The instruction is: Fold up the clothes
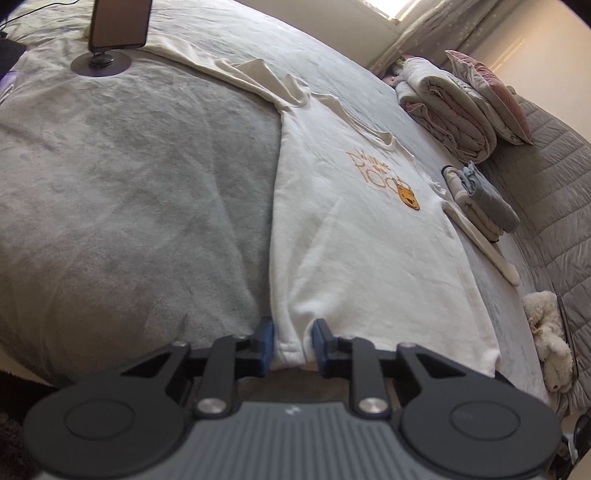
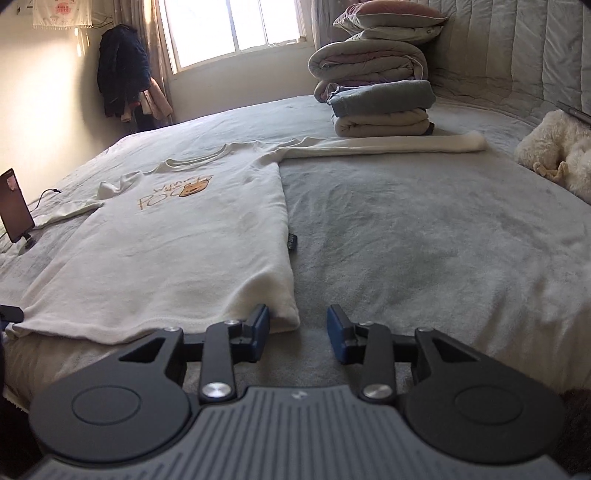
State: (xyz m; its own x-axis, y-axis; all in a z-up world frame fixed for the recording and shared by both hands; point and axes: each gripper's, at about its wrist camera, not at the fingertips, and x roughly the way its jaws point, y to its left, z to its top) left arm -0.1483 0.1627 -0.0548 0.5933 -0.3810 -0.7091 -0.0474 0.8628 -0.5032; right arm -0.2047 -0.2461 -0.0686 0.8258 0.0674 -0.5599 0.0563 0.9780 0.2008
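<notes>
A cream long-sleeved shirt [image 1: 351, 229] with an orange bear print lies flat, front up, on the grey bed cover [image 1: 129, 184], both sleeves spread out. My left gripper [image 1: 293, 343] is at the shirt's near hem, its blue pads pressed on a bunched fold of that hem, with creases running out from the pinch. In the right wrist view the shirt [image 2: 177, 251] ends in its other bottom corner, which sits just inside the left pad of my right gripper [image 2: 299, 328]. That gripper is open, with bare bed cover [image 2: 424, 240] showing between the corner and the right pad.
A phone on a stand [image 1: 118, 26] [image 2: 14, 206] stands by one sleeve. Folded clothes [image 1: 480, 199] [image 2: 384, 110] sit by the other sleeve, with rolled quilts and pillows [image 2: 369, 59] behind. A plush toy [image 2: 554, 155] lies by the padded headboard [image 2: 517, 55]. Coats [image 2: 122, 81] hang near the window.
</notes>
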